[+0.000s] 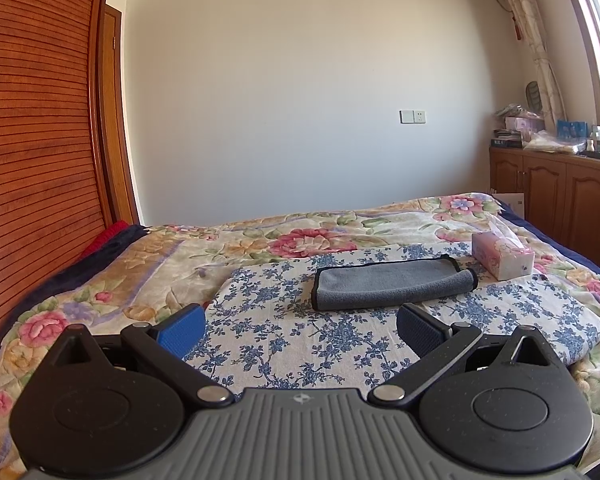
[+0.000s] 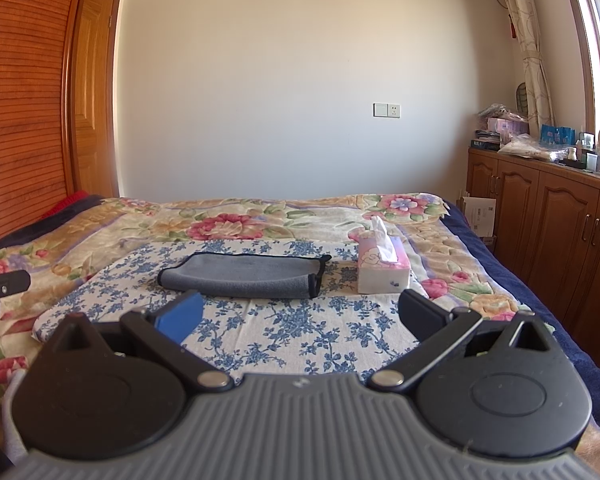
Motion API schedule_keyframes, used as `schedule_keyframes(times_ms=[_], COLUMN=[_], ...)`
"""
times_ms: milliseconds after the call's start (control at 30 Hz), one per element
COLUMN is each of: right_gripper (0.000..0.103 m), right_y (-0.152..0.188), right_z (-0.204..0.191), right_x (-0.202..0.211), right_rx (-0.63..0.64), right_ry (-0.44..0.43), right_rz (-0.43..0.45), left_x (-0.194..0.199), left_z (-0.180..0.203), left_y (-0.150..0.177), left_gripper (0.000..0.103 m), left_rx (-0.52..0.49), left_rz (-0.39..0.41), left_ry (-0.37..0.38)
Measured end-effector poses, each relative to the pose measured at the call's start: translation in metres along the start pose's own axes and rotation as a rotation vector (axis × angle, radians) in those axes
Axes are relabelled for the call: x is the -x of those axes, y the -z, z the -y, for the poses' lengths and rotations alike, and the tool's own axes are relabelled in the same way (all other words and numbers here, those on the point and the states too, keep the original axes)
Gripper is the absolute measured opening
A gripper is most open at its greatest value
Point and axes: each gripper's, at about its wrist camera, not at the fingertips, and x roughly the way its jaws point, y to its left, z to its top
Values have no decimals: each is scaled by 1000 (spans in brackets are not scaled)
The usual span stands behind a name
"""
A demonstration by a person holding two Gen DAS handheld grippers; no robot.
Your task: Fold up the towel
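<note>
In the left wrist view the grey towel [image 1: 392,283] lies already folded on the bed [image 1: 100,280] beyond the wide-spread, empty left gripper [image 1: 300,326] fingers; the right wrist view shows it ahead of the right gripper [image 2: 300,320], equally spread and empty, suggesting little remains.

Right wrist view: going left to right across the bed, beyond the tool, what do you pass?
Gray towel → pink tissue box → wooden cabinets beside the bed.
</note>
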Motion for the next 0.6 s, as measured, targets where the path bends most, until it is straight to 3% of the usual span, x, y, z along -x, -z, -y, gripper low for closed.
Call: schedule_keyframes(times_ms=[600], right_gripper=[103], right_y=[0], right_z=[0], right_x=[0], right_rx=[0], right_ry=[0], right_rz=[0], left_x=[0], left_z=[1], left_y=[0], left_gripper=[103], left_rx=[-2], left_rz=[0], left_ry=[1])
